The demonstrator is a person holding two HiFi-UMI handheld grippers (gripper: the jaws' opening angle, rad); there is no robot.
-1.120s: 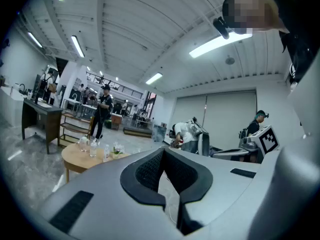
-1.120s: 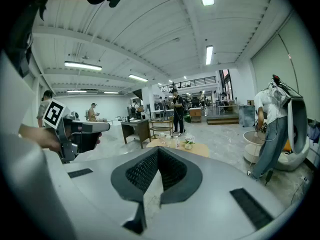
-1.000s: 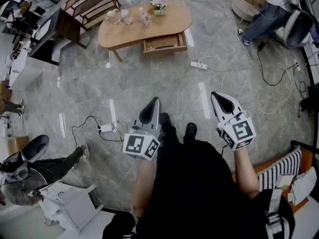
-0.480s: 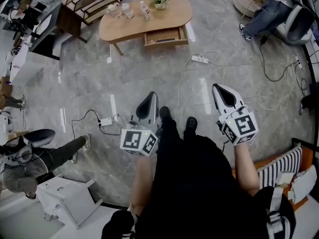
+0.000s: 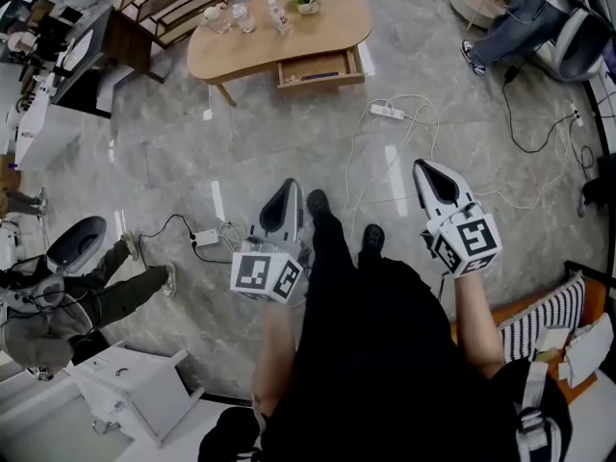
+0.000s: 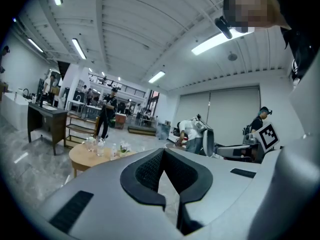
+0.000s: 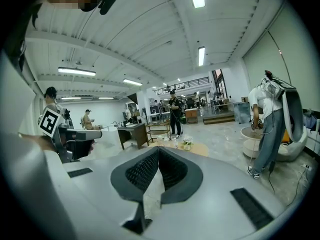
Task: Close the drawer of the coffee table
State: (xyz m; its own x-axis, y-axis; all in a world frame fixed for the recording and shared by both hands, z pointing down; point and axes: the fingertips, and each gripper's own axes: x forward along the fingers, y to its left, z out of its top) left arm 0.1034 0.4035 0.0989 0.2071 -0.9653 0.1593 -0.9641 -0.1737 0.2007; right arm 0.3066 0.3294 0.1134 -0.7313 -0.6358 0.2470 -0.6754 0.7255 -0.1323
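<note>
A light wooden coffee table (image 5: 245,44) stands far ahead on the grey stone floor, with its drawer (image 5: 318,68) pulled out toward me. Bottles, glasses and a small flower pot sit on its top. My left gripper (image 5: 291,188) and right gripper (image 5: 422,167) hang in front of my body, both shut and empty, well short of the table. In the left gripper view the table (image 6: 87,156) shows small at the left beyond the shut jaws. In the right gripper view the table's top (image 7: 197,148) peeks just over the jaws.
A white power strip (image 5: 387,114) and loose cables lie on the floor between me and the table; another adapter (image 5: 203,237) lies to the left. A dark shelf unit (image 5: 168,3) stands behind the table. A seated person (image 5: 77,296) is at my left, another person (image 5: 510,12) at the far right.
I have stepped forward: one foot has moved ahead, and the left gripper has shifted slightly with my body. Both grippers stay shut.
</note>
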